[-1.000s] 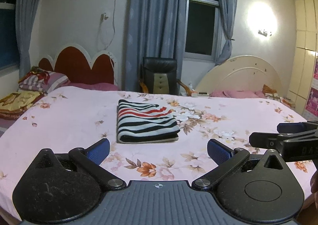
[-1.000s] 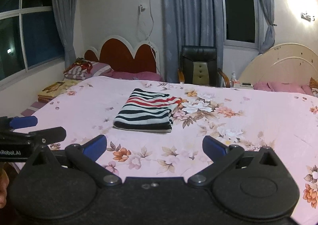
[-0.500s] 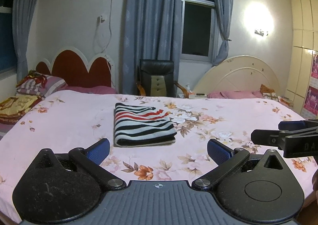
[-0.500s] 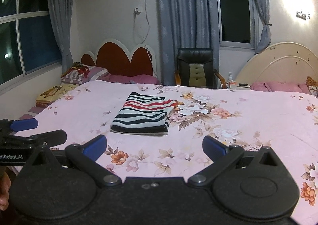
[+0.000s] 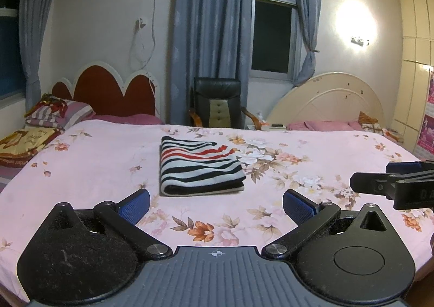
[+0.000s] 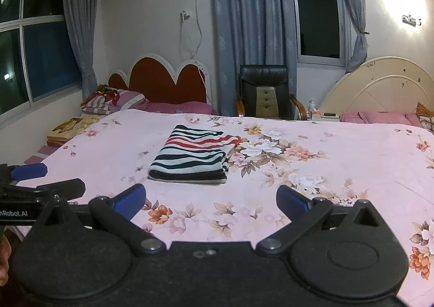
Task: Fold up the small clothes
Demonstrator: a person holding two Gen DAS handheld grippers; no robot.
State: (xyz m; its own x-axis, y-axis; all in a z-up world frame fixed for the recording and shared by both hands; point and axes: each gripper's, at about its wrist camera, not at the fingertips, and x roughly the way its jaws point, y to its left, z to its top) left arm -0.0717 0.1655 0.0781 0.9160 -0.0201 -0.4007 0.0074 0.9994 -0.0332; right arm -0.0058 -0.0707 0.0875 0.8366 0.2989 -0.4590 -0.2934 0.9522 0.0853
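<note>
A striped garment (image 5: 199, 167), black, white and red, lies folded into a neat rectangle on the pink floral bed sheet (image 5: 312, 149); the right wrist view also shows the garment (image 6: 194, 156). My left gripper (image 5: 216, 205) hangs open above the near part of the bed, short of the garment, with nothing between its blue pads. My right gripper (image 6: 210, 200) is open too and holds nothing. Each gripper shows in the other's view: the right gripper (image 5: 396, 179) at the right edge, the left gripper (image 6: 35, 179) at the left edge.
A red scalloped headboard (image 5: 108, 90) and striped pillows (image 5: 59, 114) stand at the far left. A black chair (image 5: 217, 106) sits behind the bed, and a cream headboard (image 5: 339, 98) with pink bedding is at the far right. Folded blankets (image 5: 24, 141) lie at the left.
Both grippers have drawn back and lowered a little, so the folded garment looks slightly farther and higher in each view. The garment itself has not moved.
</note>
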